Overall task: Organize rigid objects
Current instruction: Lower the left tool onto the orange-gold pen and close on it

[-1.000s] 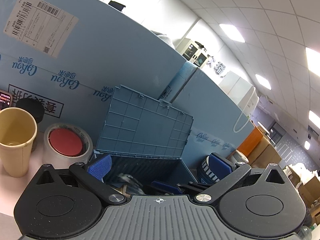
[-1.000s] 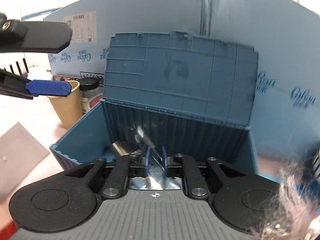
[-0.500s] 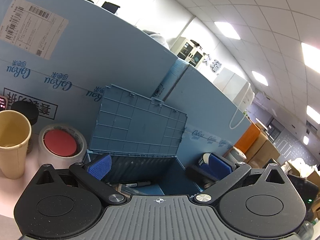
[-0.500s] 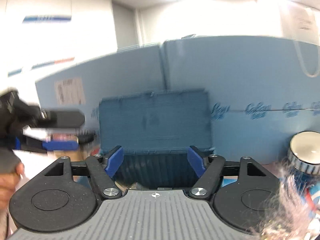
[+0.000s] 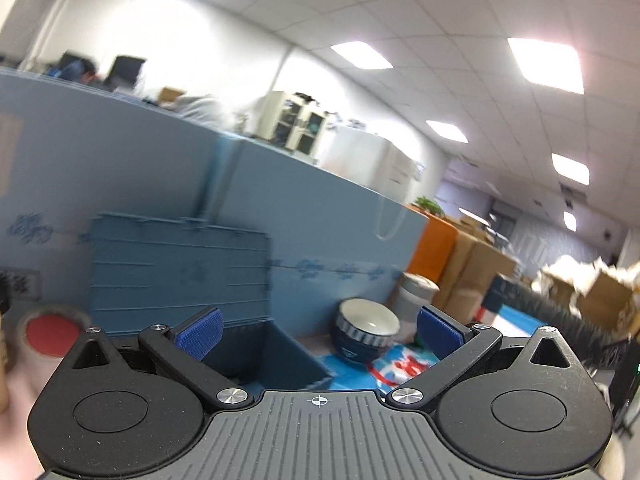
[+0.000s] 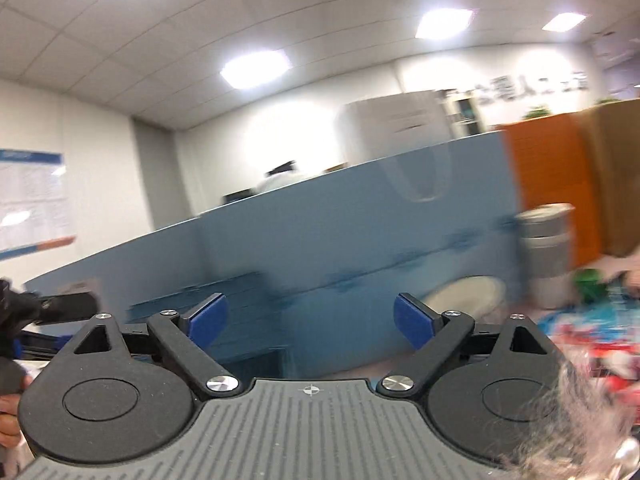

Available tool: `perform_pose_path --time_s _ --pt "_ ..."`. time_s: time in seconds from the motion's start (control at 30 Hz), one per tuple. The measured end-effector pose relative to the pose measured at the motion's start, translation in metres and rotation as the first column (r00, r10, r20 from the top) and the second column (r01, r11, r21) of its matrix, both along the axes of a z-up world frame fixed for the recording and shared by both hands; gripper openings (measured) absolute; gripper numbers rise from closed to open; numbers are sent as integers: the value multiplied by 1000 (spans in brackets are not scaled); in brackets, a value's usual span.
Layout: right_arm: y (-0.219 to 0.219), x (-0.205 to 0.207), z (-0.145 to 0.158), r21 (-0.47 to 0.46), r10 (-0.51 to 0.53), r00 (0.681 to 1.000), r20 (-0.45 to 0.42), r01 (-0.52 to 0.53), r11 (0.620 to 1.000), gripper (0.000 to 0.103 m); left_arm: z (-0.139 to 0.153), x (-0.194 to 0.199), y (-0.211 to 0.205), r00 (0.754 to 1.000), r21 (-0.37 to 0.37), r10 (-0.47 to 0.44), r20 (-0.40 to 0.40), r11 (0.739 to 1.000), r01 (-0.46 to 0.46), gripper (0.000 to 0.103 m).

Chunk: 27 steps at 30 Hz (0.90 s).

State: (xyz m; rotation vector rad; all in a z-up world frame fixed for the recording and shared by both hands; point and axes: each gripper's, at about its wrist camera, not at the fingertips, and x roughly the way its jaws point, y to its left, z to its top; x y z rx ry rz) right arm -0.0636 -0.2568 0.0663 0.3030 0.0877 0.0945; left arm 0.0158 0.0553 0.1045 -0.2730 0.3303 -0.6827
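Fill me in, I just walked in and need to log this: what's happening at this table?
A person is sorting items into a blue storage box whose lid stands open. Both handheld grippers are empty: the left gripper is open, and the right gripper has its jaws opening with nothing between them. A dark blue bowl waits beside the box.

Little could be read from where I held my tongs. The blue partition board carried a row of dark blue brand marks along its lower part, but blur kept me from spelling them. On the far white wall, seen from my right wrist, stood a line of large dark characters, too smeared to make out. A blue-headed poster at the left edge held lines of fine print that I could not read. A white sheet on the pale cabinet stayed illegible too.
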Motion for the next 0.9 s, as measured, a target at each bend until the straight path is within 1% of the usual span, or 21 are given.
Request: perform_pose_path --time_s 0.13,0.2,0.23,0.33,0.37,0.43,0.5,0.57,0.6,0.63,0.67,0.7,0.73,0.77,0.8,0.83,0.9 --pt "-45 -24 -12 43 -111 994 -24 111 993 90 -10 -7 -41 995 38 -95 22 995 94 103" --pt "-65 -34 -20 67 -145 989 -37 147 987 90 -16 -13 -68 990 82 -139 35 987 136 103" --pt "-73 -36 -25 80 -158 986 -43 161 984 91 -19 -18 -84 987 116 -154 42 982 148 103" --pt "-93 -37 -42 123 -184 981 -63 190 974 91 -32 -24 -123 988 173 -129 87 979 112 103" --pt "-97 -35 -47 138 -190 979 -69 198 971 91 -35 -21 -135 990 204 -117 81 974 99 103" --pt "-104 -31 -60 176 -209 975 -82 220 959 91 -44 -11 -157 995 239 -93 30 967 83 103" --pt "-110 -30 -71 228 -250 965 -86 263 938 91 -57 6 -174 991 264 -103 -84 957 122 102" --pt "-114 -35 -79 271 -293 953 -77 303 914 91 -69 19 -188 973 254 -130 -190 951 177 100" --pt "-116 -38 -83 285 -310 948 -66 316 905 91 -75 26 -196 962 254 -137 -238 947 198 97" --pt "-117 -40 -85 295 -325 944 -57 327 898 91 -81 31 -204 954 261 -135 -269 943 207 94" --pt "-119 -40 -88 303 -333 942 -49 332 894 91 -86 37 -211 947 272 -128 -296 939 212 87" --pt "-121 -40 -92 312 -334 942 -39 329 891 91 -90 44 -218 938 284 -118 -326 934 216 77" --pt "-122 -40 -94 320 -331 943 -32 323 891 91 -95 52 -223 926 292 -104 -363 931 218 71" --pt "-123 -39 -96 325 -320 947 -35 314 892 91 -99 61 -229 910 299 -83 -407 929 218 60" --pt "-125 -37 -98 330 -309 950 -47 307 893 91 -104 69 -233 892 305 -57 -447 928 213 53" --pt "-126 -35 -100 338 -299 953 -57 300 892 91 -107 75 -237 879 310 -39 -475 928 208 51" --pt "-128 -35 -101 354 -280 958 -60 282 892 91 -111 82 -244 866 316 -31 -500 924 215 43"
